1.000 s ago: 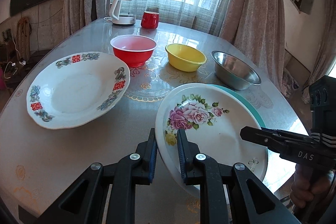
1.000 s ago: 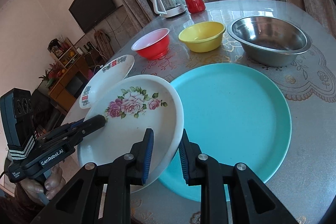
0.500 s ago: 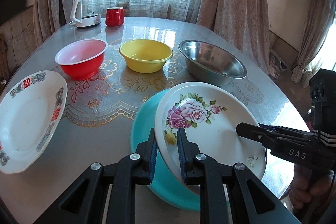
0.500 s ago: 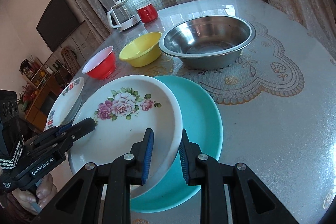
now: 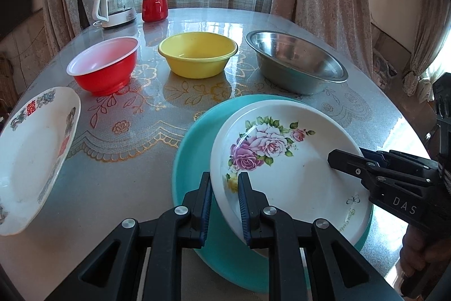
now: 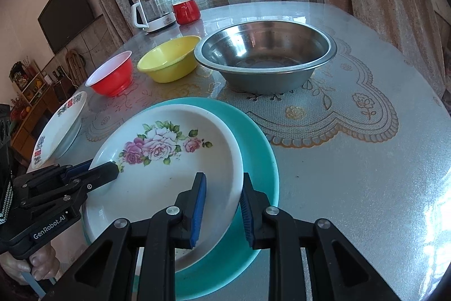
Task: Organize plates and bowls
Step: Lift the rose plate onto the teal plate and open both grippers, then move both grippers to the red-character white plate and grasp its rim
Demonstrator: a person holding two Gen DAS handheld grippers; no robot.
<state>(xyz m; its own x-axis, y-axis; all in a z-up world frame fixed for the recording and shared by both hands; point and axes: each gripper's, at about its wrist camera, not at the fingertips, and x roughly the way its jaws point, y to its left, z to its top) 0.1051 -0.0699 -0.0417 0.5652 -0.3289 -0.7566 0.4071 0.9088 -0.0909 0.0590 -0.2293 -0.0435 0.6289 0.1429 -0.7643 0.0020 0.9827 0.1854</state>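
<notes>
A white rose plate (image 5: pixel 284 160) lies over the teal plate (image 5: pixel 191 148) on the table. My left gripper (image 5: pixel 224 184) is shut on the rose plate's left rim. My right gripper (image 6: pixel 222 195) straddles the plate's right rim (image 6: pixel 236 160), its jaws a little wider than the rim. The rose plate (image 6: pixel 160 165) and the teal plate (image 6: pixel 262 157) also show in the right wrist view. The right gripper (image 5: pixel 335 158) shows in the left wrist view, and the left gripper (image 6: pixel 112 168) in the right wrist view.
A white plate with red characters (image 5: pixel 31 148) lies at the left. Red bowl (image 5: pixel 105 69), yellow bowl (image 5: pixel 197 52) and steel bowl (image 5: pixel 296 61) stand in a row behind. A kettle (image 5: pixel 114 4) and red mug (image 5: pixel 153 8) stand at the far edge.
Both grippers carried the rose plate to the right and set it over the teal plate. The right gripper's jaws have spread slightly.
</notes>
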